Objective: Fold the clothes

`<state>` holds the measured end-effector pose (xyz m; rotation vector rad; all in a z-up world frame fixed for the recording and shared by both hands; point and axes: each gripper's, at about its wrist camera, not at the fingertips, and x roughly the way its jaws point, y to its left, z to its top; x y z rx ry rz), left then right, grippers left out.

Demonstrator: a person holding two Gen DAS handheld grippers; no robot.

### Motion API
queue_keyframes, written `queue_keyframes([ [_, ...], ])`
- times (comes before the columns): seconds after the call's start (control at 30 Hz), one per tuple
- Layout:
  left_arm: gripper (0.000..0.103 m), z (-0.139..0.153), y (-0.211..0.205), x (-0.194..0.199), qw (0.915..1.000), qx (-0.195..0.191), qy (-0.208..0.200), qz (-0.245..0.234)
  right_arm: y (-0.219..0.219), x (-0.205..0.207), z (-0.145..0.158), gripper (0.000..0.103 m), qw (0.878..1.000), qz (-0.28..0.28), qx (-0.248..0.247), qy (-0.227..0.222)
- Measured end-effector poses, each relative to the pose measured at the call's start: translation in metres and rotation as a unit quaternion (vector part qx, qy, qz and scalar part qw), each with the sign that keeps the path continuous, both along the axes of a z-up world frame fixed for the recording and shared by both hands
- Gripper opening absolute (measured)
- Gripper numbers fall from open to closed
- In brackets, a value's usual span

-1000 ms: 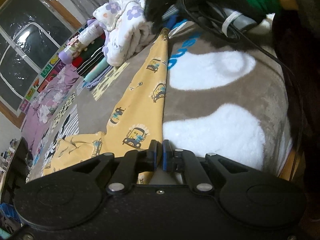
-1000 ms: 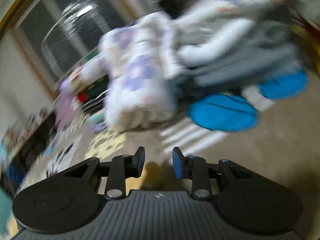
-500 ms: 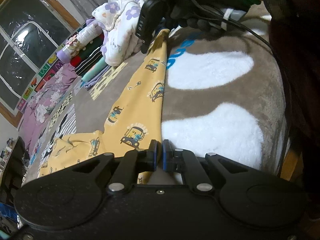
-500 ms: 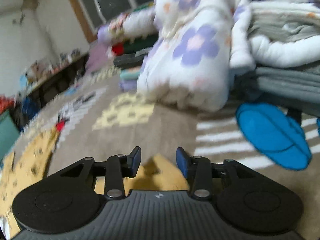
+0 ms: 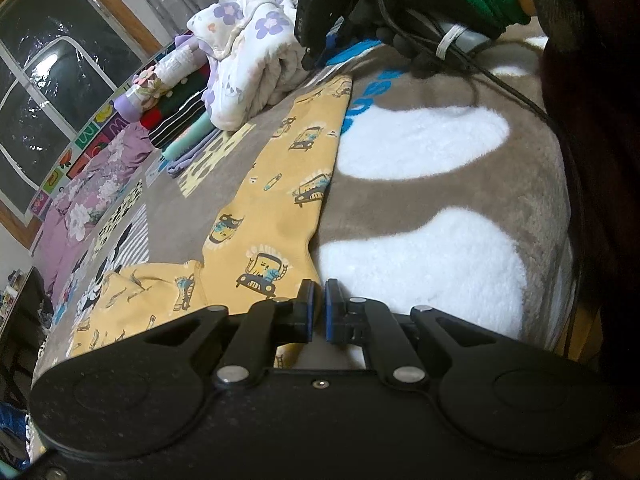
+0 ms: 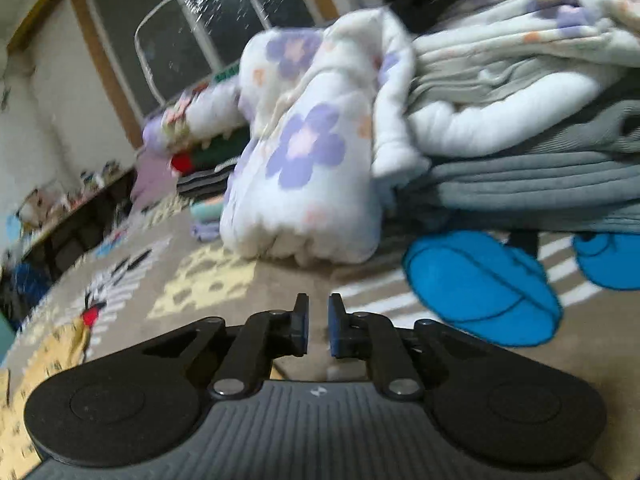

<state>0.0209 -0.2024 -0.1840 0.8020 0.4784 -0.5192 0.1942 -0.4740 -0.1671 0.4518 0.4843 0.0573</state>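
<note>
- Basically, yellow printed pants (image 5: pixel 276 200) lie stretched flat on blanket (image 5: pixel 432 148): light, limp, non-slippery.
- Left gripper (image 5: pixel 319 304) pinches near hem.
- Right gripper (image 6: pixel 318 328) nearly closed at far hem, contents unclear.

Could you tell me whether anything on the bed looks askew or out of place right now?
Mostly no. The yellow pajama pants lie stretched in a long strip, but their lower end is bunched and wrinkled. The floral white garment slumps loosely beside the neatly folded grey stack.
</note>
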Motion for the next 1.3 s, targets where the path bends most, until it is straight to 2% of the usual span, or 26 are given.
queue_keyframes([
  [0.1,0.001,0.0,0.0,0.001,1.0,0.0,0.001,0.001,0.004,-0.009,0.006,0.014,1.0,0.011,-0.019,-0.014],
  [0.2,0.001,0.001,0.0,0.001,1.0,-0.003,0.002,0.0,0.017,-0.018,0.012,0.014,0.997,0.067,-0.026,-0.038],
  [0.3,0.001,0.001,0.002,0.001,1.0,-0.004,0.003,-0.004,0.037,-0.012,0.012,0.014,0.992,0.109,-0.062,-0.014],
  [0.43,0.001,0.002,0.0,-0.002,0.9998,0.004,0.003,-0.019,0.059,-0.002,-0.003,0.014,0.981,0.099,-0.161,0.041],
  [0.47,0.001,0.004,0.001,-0.004,0.9997,0.003,0.006,-0.025,0.058,-0.003,-0.002,0.014,0.982,0.082,-0.166,0.04],
  [0.5,0.001,0.005,0.001,-0.005,0.9995,0.002,0.008,-0.029,0.056,-0.003,-0.001,0.019,0.982,0.066,-0.172,0.039],
  [0.57,0.001,0.008,0.003,-0.008,0.9994,-0.009,0.01,-0.031,0.051,-0.01,0.003,0.02,0.984,0.041,-0.173,0.029],
  [0.6,0.002,0.011,0.004,-0.01,0.9993,-0.017,0.009,-0.031,0.046,-0.017,0.008,0.023,0.989,0.03,-0.147,0.017],
  [0.67,0.01,0.016,0.006,-0.013,0.9991,-0.032,0.001,-0.029,0.031,-0.031,0.012,0.044,0.996,0.006,-0.092,0.004],
  [0.7,0.015,0.016,0.006,-0.013,0.9991,-0.033,-0.002,-0.025,0.024,-0.038,0.013,0.06,0.998,-0.006,-0.066,0.001],
  [0.73,0.028,0.014,0.006,-0.013,0.9993,-0.03,-0.006,-0.021,0.019,-0.04,0.01,0.067,0.999,-0.012,-0.047,0.01],
  [0.8,0.03,0.011,0.008,-0.011,0.9996,-0.025,-0.015,-0.007,0.018,-0.031,-0.001,0.063,0.999,0.005,-0.016,0.037],
  [0.87,0.03,0.009,0.01,-0.007,0.9996,-0.027,-0.011,0.005,0.027,-0.026,-0.006,0.047,0.998,0.024,-0.034,0.051],
  [0.9,0.03,0.007,0.011,-0.005,0.9995,-0.029,-0.004,0.01,0.03,-0.027,-0.005,0.02,0.997,0.023,-0.045,0.049],
  [0.93,0.03,0.005,0.012,-0.003,0.9995,-0.03,0.001,0.011,0.033,-0.029,-0.004,0.013,0.997,0.023,-0.056,0.048],
  [1.07,0.029,0.004,0.011,-0.005,0.9997,-0.022,-0.001,0.009,0.035,-0.034,0.001,0.013,0.996,0.008,-0.08,0.033],
  [1.17,0.029,0.005,0.014,-0.004,0.9996,-0.025,0.006,0.007,0.032,-0.03,-0.004,0.016,0.995,-0.004,-0.085,0.051],
  [1.23,0.029,0.007,0.016,-0.003,0.9995,-0.027,0.014,0.004,0.033,-0.028,-0.004,0.033,0.994,-0.012,-0.094,0.053],
  [1.3,0.029,0.011,0.018,-0.003,0.9993,-0.028,0.026,0.0,0.034,-0.031,-0.001,0.041,0.994,-0.02,-0.105,0.04],
])
